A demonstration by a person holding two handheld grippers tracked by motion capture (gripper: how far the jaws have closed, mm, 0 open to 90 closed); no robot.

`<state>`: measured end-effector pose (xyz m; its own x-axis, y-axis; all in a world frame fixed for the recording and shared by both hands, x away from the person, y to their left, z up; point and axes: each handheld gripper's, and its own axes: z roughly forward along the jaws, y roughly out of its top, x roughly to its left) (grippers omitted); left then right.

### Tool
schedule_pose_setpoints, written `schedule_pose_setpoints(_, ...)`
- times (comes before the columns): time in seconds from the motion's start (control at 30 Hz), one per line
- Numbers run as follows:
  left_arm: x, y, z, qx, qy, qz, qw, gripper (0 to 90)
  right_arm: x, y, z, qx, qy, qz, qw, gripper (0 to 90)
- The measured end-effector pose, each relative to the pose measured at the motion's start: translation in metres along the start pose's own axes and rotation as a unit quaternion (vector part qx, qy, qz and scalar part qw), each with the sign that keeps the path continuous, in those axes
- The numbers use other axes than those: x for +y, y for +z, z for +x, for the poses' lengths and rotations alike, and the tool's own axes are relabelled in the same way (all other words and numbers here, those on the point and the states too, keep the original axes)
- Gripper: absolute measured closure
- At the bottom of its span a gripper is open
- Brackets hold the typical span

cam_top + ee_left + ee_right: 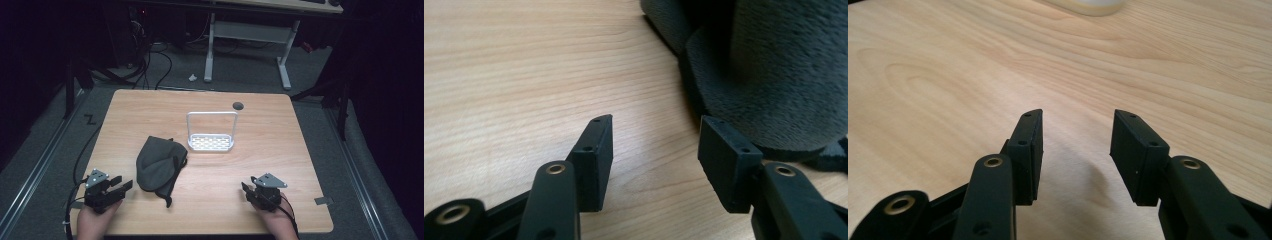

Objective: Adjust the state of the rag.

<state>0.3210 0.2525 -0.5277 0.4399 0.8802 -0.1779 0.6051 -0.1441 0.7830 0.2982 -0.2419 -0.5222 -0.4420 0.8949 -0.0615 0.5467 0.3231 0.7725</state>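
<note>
Both hand-held grippers rest low on the surface (280, 150) with their jaws spread wide and nothing between them. We see the left hand-held gripper (121, 184) pointing toward the dark grey cloth bag (159, 167), which lies just ahead of it and to its right, near but apart. The right hand-held gripper (246, 189) sits well apart from the bag, with bare wood before its jaws.

Handling judgement: we expect the bag to be light, soft and limp. It will sag and fold when lifted and will not hold its shape. The fleecy fabric should give the pads good friction, so slipping is unlikely. We recommend pinching a thick fold or the rim nearest the left hand-held gripper, and not the loose tail end (167, 200).

View differences: the left gripper view resolves the nap of the bag (774, 75) and its doubled, layered edge just beyond the right-hand jaw. The high view adds the full outline of the bag and the white wire rack (211, 133) standing beyond it. The right gripper view adds a pale rounded edge (1093, 6) at the far side, too cropped to identify.
</note>
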Motion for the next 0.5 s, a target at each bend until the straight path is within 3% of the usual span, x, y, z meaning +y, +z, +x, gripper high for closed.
schedule_pose_setpoints(0.07,0.001,0.001,-0.002,0.002,0.010,0.000,1.0000,48.3,0.001,0.001,0.000,0.001,-0.003,-0.002,1.0000,57.1)
schedule_pose_setpoints(0.27,0.000,0.001,0.002,-0.007,-0.001,-0.002,1.0000,46.8,0.004,0.002,0.004,-0.003,-0.017,-0.014,0.9998,54.6)
schedule_pose_setpoints(0.5,-0.001,-0.011,0.009,-0.008,-0.015,-0.021,0.9996,46.2,0.005,0.006,0.003,-0.003,-0.007,-0.014,0.9999,53.2)
